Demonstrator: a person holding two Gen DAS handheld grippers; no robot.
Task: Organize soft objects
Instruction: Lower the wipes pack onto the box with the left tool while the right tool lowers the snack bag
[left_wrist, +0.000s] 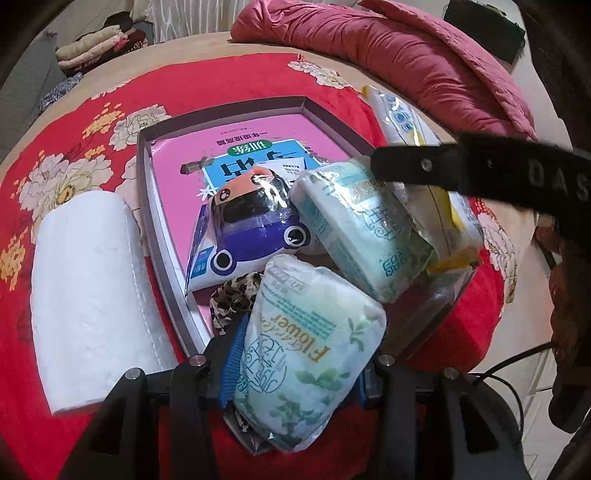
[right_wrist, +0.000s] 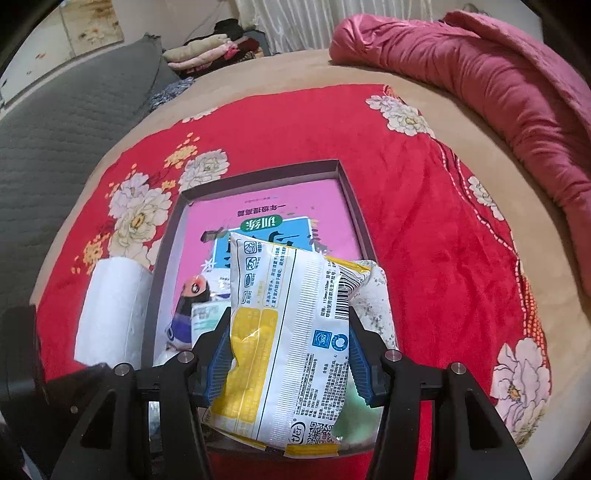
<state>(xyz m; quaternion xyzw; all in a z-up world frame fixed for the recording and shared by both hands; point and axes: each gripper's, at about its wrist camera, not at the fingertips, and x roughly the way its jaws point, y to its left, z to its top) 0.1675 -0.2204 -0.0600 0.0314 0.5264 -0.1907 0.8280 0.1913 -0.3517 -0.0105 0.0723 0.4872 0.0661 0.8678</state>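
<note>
While the left tool (left_wrist: 295, 373) grips a green "Flower" tissue pack (left_wrist: 306, 354) over the near end of the shallow box (left_wrist: 147, 192), the right tool (right_wrist: 288, 354) clamps a yellow-and-white packet (right_wrist: 284, 332) above the same box's near right corner. Inside lie a pink book (left_wrist: 255, 136), a car-printed tissue pack (left_wrist: 251, 225) and another green tissue pack (left_wrist: 362, 229). Left of the box, a white paper roll (left_wrist: 88, 295) rests on the red floral blanket (right_wrist: 406, 206).

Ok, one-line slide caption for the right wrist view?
Right gripper holds a yellow-and-white packet above the box on the red floral blanket.
</note>
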